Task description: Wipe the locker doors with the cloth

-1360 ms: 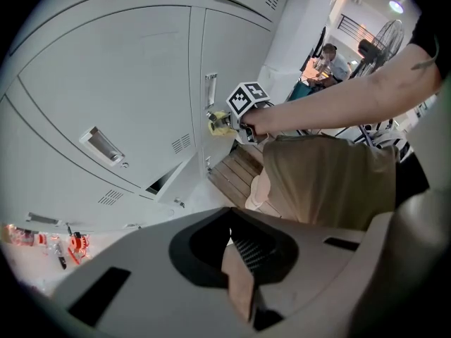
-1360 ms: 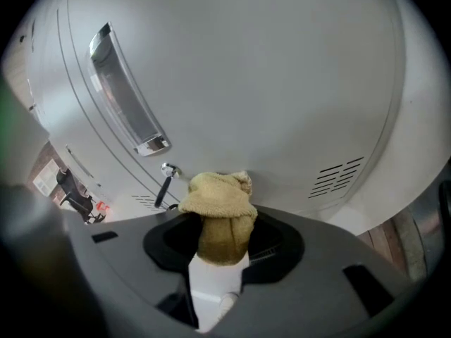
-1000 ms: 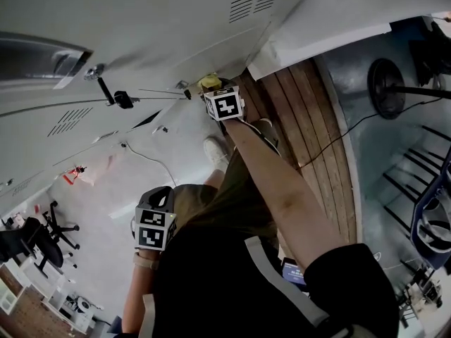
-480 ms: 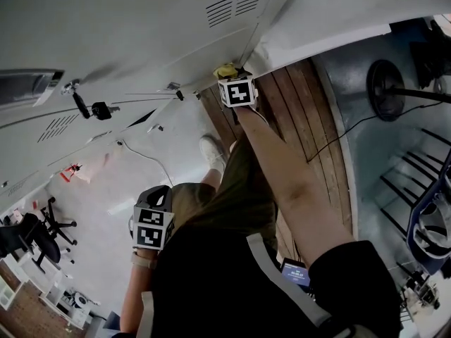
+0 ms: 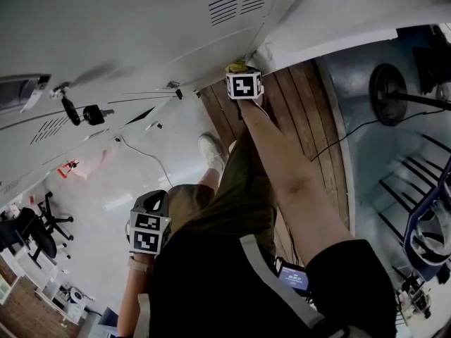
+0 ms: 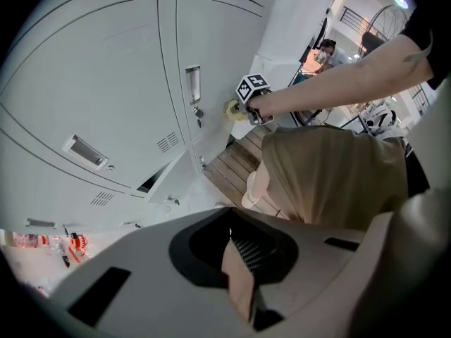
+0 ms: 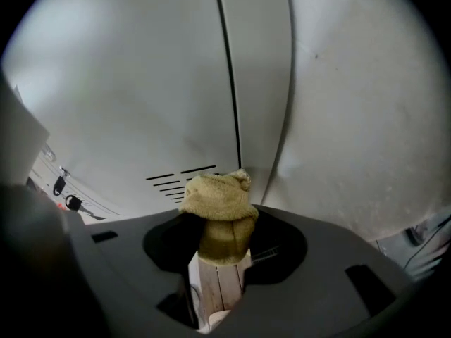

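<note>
My right gripper is shut on a bunched yellow cloth, whose top presses against the grey locker door near the door's right edge and a vent. From the left gripper view the same cloth shows against the lockers beside the right gripper's marker cube. My left gripper is shut with nothing in it and hangs low by the person's hip, away from the lockers.
A key with a black fob hangs from a locker lock. A wooden floor strip runs beside the lockers. A fan stand and cable sit at right. Office chairs stand at lower left.
The right gripper has carried the cloth to the right along the door, from near the door seam towards the locker's right edge. The left gripper has stayed low.
</note>
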`<action>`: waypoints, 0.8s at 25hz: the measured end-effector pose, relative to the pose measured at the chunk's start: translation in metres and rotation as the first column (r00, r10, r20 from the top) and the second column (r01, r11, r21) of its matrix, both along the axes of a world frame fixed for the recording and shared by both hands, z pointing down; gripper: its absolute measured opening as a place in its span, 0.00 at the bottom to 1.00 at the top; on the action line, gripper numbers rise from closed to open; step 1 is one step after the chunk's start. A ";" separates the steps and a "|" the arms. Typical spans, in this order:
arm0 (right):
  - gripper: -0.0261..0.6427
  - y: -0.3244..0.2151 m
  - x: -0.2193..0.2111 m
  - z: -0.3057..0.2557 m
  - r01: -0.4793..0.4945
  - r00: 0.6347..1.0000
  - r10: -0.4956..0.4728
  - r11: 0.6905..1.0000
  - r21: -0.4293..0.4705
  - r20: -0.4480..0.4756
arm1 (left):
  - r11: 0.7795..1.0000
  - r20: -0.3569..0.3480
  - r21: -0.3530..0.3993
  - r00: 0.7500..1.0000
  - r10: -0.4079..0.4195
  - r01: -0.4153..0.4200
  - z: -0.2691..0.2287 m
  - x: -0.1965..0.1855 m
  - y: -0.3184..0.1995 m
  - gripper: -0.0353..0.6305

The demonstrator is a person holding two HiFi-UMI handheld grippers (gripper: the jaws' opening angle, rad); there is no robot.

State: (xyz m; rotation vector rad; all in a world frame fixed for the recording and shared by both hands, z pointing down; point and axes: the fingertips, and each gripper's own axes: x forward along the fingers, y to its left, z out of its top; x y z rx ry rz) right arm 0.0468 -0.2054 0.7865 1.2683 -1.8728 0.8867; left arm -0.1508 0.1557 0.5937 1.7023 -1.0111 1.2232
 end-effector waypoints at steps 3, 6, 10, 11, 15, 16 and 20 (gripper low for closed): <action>0.28 0.000 0.001 0.005 0.002 1.000 -0.002 1.000 -0.004 -0.010 | 1.000 0.003 -0.008 1.000 -0.006 0.006 0.002 -0.003 0.005 0.07; 0.28 0.001 -0.002 0.010 0.012 1.000 -0.012 1.000 -0.006 0.001 | 1.000 0.002 -0.012 1.000 -0.009 0.009 0.003 -0.005 0.010 0.07; 0.27 0.004 -0.007 0.011 0.022 1.000 -0.022 1.000 -0.004 0.006 | 1.000 0.000 -0.015 1.000 -0.011 0.011 0.005 -0.009 0.016 0.07; 0.27 0.004 -0.010 0.011 0.026 1.000 -0.026 1.000 -0.005 0.008 | 1.000 0.000 -0.016 1.000 -0.011 0.011 0.005 -0.009 0.017 0.07; 0.27 0.011 -0.023 0.015 0.060 0.998 -0.059 0.998 -0.006 0.026 | 1.000 -0.003 -0.022 1.000 0.000 0.000 0.008 -0.011 0.024 0.07; 0.27 0.012 -0.026 0.015 0.067 0.997 -0.067 0.998 -0.003 0.027 | 1.000 -0.002 -0.024 1.000 0.004 -0.004 0.008 -0.012 0.026 0.07; 0.27 0.019 -0.046 0.018 0.119 0.992 -0.120 0.993 0.020 0.041 | 1.000 0.003 -0.030 1.000 0.003 -0.003 0.012 -0.019 0.033 0.07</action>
